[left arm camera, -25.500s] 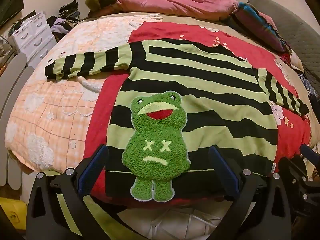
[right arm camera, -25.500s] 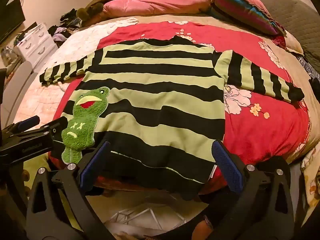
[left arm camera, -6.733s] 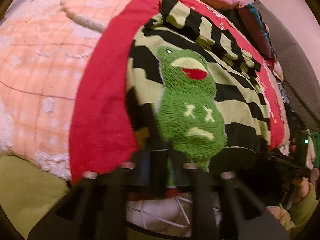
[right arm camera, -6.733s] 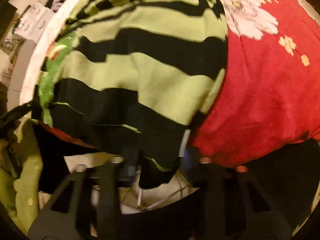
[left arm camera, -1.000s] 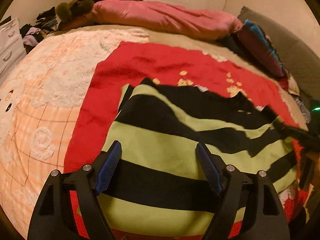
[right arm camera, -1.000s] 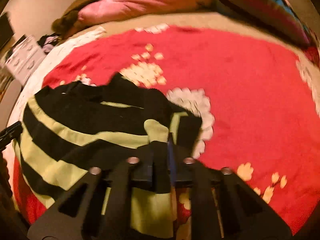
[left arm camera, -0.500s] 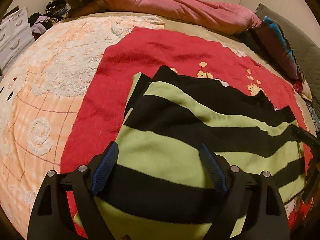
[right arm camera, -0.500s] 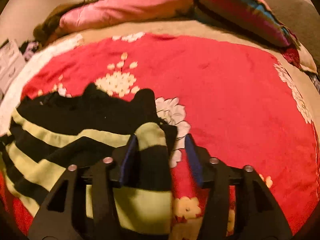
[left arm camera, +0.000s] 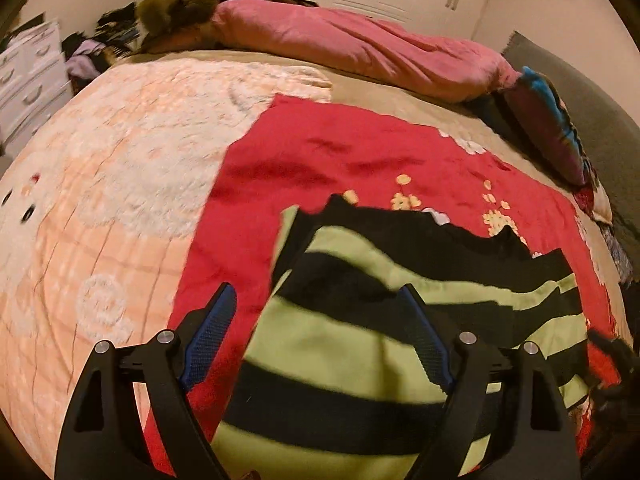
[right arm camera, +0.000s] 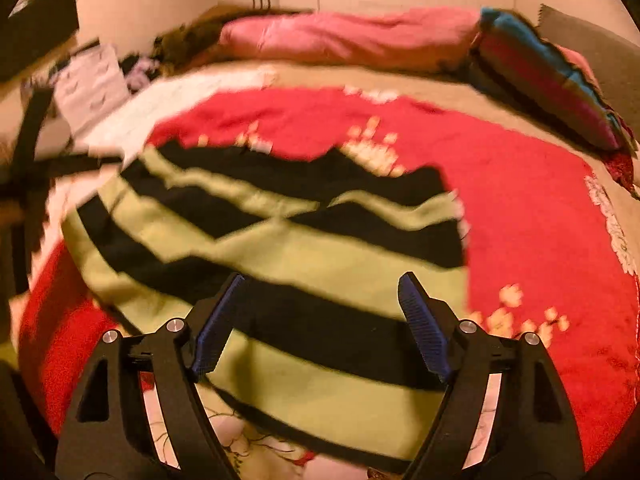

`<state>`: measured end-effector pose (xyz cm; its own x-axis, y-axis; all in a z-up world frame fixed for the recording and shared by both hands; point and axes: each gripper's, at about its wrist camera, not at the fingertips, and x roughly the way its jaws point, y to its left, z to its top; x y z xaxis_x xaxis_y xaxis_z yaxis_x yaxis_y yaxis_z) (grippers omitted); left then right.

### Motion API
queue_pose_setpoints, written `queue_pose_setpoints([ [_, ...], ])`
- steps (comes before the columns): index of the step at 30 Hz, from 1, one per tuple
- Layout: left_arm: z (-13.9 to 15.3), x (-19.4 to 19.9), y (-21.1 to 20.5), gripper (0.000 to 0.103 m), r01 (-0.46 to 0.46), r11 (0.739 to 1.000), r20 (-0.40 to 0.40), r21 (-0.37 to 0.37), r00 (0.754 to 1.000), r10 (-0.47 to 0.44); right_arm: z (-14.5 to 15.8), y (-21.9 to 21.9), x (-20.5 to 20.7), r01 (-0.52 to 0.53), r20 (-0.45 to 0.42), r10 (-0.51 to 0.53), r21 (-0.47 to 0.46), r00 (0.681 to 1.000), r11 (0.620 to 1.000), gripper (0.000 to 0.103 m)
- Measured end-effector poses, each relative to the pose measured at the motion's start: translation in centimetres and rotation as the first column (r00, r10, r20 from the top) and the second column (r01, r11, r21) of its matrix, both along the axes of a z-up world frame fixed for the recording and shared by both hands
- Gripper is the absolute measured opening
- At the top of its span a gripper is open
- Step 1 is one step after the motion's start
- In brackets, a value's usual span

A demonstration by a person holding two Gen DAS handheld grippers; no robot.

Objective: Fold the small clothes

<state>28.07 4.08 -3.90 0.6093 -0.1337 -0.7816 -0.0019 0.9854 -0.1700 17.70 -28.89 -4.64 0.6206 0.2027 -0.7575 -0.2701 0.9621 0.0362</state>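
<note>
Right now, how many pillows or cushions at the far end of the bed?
2. A long pink satin pillow lies across the head of the bed; a striped blue-and-magenta cushion sits at its right end, by the grey headboard. Others may be hidden.

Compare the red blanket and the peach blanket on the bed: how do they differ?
Colour: the red blanket is bright red; the peach blanket is pale peach and white.
Pattern: the red blanket has small floral prints; the peach blanket has a grid with raised fluffy white shapes.
Load: the sweater lies folded on the red blanket; none of it is on the peach blanket.
Both lie flat, side by side on the bed.
</note>
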Motion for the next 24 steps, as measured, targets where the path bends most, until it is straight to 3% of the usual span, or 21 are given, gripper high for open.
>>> queue_pose_setpoints([
  [7, -2.4, 3.9, -1.3, 0.063, 0.035, 0.999, -0.085, 0.003, 0.996, -0.034, -1.6, -0.5, -0.8, 0.072, -0.066, -0.068, 0.059, 0.996, 0.996, 0.074],
  [8, -2.7, 4.1, -1.4, 0.055, 0.039, 0.999, -0.093, 0.001, 0.995, -0.039, -1.5, -0.8, -0.9, 0.097, -0.071, -0.092, 0.073, 0.993, 0.993, 0.075],
  [9, -3.0, 4.3, -1.6, 0.034, 0.046, 0.999, -0.096, 0.000, 0.994, -0.046, -1.6, -1.1, -0.9, 0.111, -0.078, -0.105, 0.089, 0.991, 0.990, 0.076],
  [11, -3.0, 4.1, -2.1, 0.008, 0.070, 0.997, -0.086, 0.020, 0.994, -0.068, -1.9, -1.6, -1.0, 0.131, -0.097, -0.120, 0.115, 0.988, 0.985, 0.076],
  [15, 0.0, 3.4, -1.8, 0.006, 0.082, 0.996, 0.013, 0.031, 0.997, -0.082, -2.7, -1.8, -1.1, 0.138, -0.113, -0.127, 0.100, 0.985, 0.985, 0.078],
  [18, 1.2, 4.0, -1.2, 0.006, 0.064, 0.997, 0.039, 0.033, 0.997, -0.065, -2.9, -1.7, -1.1, 0.152, -0.122, -0.138, 0.112, 0.983, 0.982, 0.081],
  [20, 0.2, 4.8, -1.1, 0.007, 0.055, 0.997, 0.015, 0.050, 0.998, -0.056, -3.1, -1.4, -1.1, 0.149, -0.122, -0.137, 0.100, 0.983, 0.984, 0.083],
  [24, -3.2, 5.9, -0.8, 0.024, 0.034, 0.997, -0.074, 0.070, 0.997, -0.028, -3.3, -1.2, -1.2, 0.137, -0.123, -0.127, 0.080, 0.984, 0.987, 0.085],
])
